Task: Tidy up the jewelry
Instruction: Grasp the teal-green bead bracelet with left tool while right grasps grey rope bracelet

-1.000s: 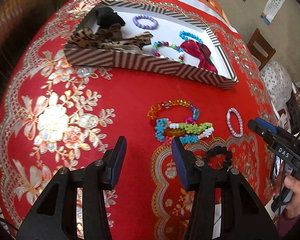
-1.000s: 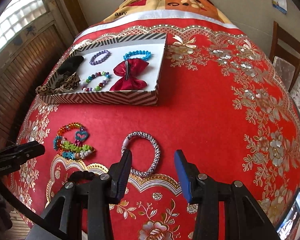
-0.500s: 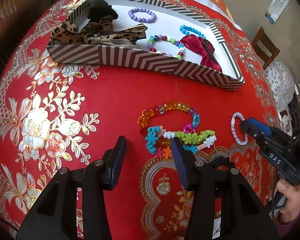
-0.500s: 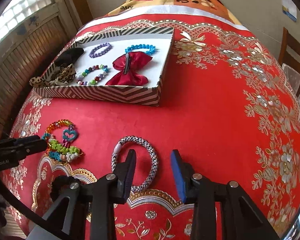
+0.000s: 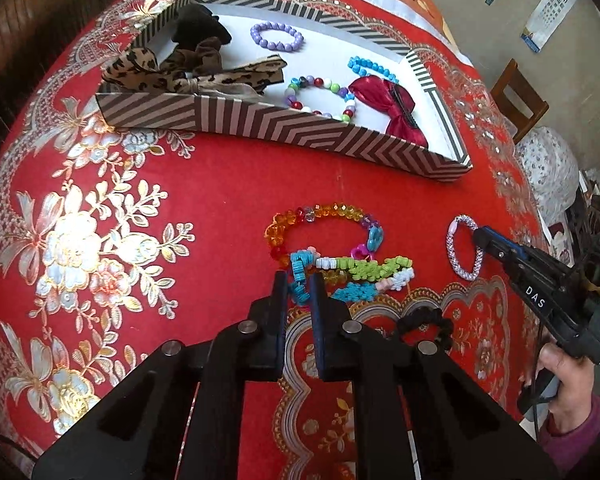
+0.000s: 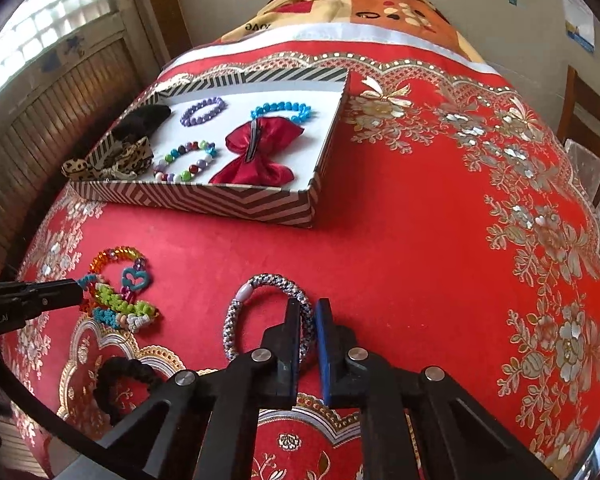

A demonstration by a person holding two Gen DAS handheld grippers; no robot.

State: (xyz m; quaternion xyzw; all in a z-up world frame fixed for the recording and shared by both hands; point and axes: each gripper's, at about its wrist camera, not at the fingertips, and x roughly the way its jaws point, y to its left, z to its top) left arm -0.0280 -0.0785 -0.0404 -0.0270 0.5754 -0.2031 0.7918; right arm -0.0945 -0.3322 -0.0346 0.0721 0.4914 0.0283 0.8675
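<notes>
A tangle of colourful bead bracelets lies on the red cloth. My left gripper is shut on the blue beaded bracelet at the tangle's near left end. A grey-and-white woven bracelet lies to the right. My right gripper is shut on its right side. It also shows in the left wrist view. A black scrunchie lies nearer. The striped box holds bead bracelets, a red bow and leopard ribbon.
The table is covered with a red cloth with gold flowers. A wooden chair stands at the far right. A wooden slatted wall runs along the left side. The right gripper body reaches in from the right.
Both grippers have moved forward and down and closed. The left one closed on the blue beaded bracelet, the right one on the woven bracelet.
</notes>
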